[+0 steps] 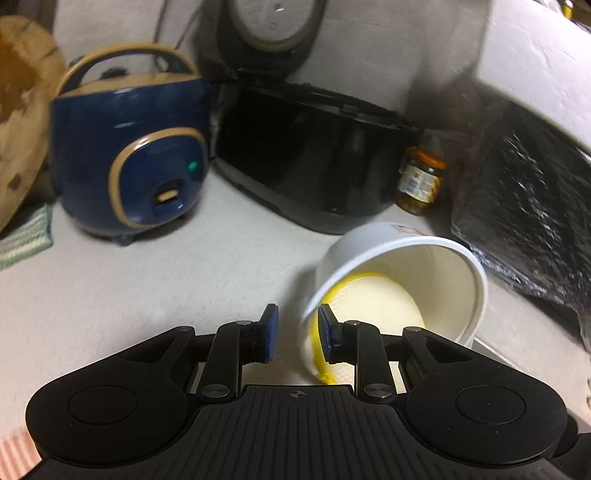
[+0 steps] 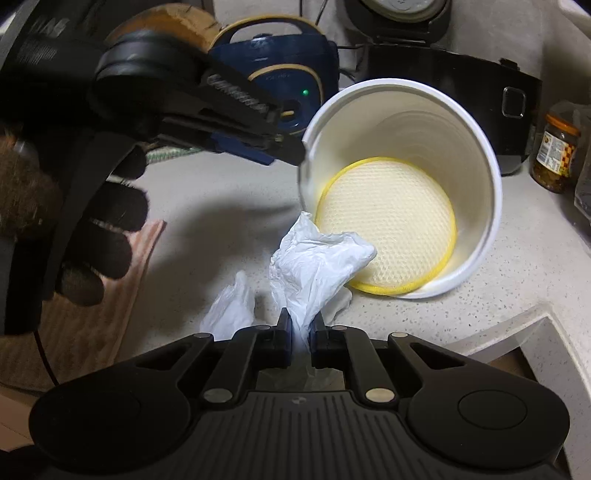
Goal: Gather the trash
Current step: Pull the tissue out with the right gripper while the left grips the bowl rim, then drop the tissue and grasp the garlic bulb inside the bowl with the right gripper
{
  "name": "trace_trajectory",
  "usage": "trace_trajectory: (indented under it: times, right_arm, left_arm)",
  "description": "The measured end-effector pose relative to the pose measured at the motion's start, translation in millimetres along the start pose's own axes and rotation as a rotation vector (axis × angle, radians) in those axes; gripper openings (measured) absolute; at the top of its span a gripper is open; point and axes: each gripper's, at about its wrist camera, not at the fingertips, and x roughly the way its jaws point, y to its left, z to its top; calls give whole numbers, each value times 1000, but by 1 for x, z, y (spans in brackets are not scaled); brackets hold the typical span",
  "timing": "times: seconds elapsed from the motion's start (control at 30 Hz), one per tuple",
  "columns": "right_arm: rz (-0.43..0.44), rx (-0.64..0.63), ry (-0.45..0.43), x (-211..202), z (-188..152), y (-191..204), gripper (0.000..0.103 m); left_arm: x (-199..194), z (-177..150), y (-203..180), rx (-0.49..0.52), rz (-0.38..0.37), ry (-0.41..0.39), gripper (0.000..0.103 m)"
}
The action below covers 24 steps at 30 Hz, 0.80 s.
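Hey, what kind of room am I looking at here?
Most likely a home kitchen counter: a navy-blue rice cooker with tan trim and a black open-lidded cooker stand on a speckled pale countertop, beside a glass jar of pickles with an orange lid.

Left wrist view: wooden round board smeared by blur, cut by the left edge. Grey raised lid of the black cooker runs off the top. Small glass jar with orange cap: label too blurred to read. Crinkled black plastic bag cut at the right edge. Right wrist view: black-gloved hand partly behind its gripper frame, wrist off the left edge. Crumpled white plastic wrap has its lower end hidden between the closed pads. Navy-and-tan rice cooker half screened by the left gripper.
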Motion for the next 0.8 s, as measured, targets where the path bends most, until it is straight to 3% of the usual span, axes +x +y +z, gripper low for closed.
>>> trace_trajectory:
  times: [0.1,0.17,0.23,0.3,0.4,0.57,0.7,0.8]
  right_arm:
    - [-31,-38,-21,-3,3,5,10]
    - [-40,-30,-19,-5,5,2,17]
    - [-51,-10,-31,-9,9,-4,44]
    - [-69,10,-70,-18,12,-11,51]
    - [-113,45,-147,-40,18,-19,51]
    - [-292,103,-284,-68,32,-31,57]
    - [-374,171,-263,-61,34,-55,57]
    - [-379,243,-220,-53,27,-71,57]
  left_arm:
    - [2,-1,-5,31,-16,-11,29]
    - [9,0,-4,27,-2,-4,30]
    - [15,2,-3,19,-3,-8,30]
    - [21,5,-2,13,-16,-14,30]
    - [30,10,2,-7,-20,-11,30]
    - [43,13,2,-26,-56,-4,31]
    - [51,13,1,-40,-78,-20,28]
    - [60,11,2,-48,-103,8,22]
